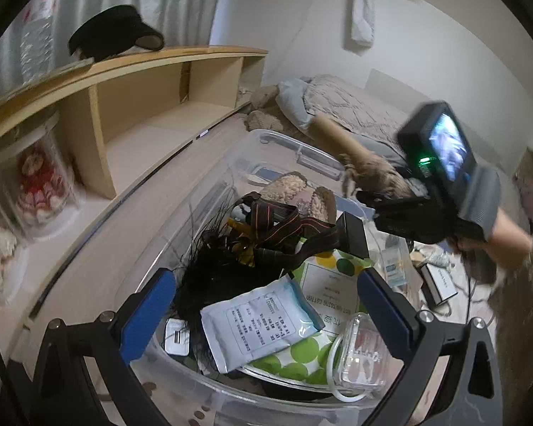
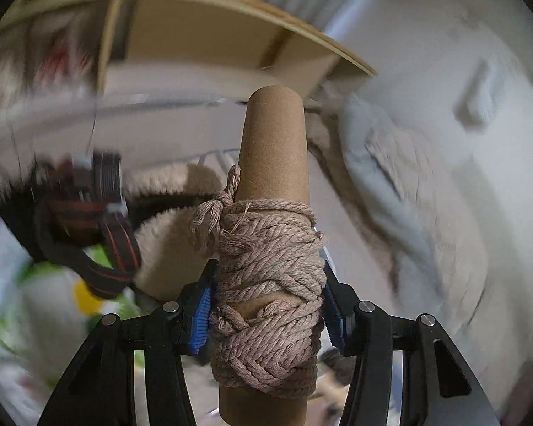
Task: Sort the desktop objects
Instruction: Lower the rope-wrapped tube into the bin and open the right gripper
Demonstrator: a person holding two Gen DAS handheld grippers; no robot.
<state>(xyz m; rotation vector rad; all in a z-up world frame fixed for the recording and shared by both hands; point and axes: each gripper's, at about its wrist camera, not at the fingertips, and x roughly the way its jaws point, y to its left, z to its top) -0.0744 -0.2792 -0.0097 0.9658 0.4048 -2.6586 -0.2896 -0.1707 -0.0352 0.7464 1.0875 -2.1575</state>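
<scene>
Clear plastic storage bin [image 1: 266, 142] held pouches and straps; right gripper [image 2: 266, 305] clamped the rope-wound cardboard tube [image 2: 272, 177]; left gripper [image 1: 266, 312] stood apart.

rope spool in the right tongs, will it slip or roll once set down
The rope spool looks unlikely to slip: the right tongs press on rough twisted cord, not bare cardboard. Its round tube could probably roll on a flat surface. A loose knotted end may snag the clutter in the clear bin.

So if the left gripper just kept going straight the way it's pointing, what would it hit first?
Probably the white printed pouch lying on top of the clutter in the clear bin; the open left gripper aims down at it, though depth is hard to judge.
</scene>
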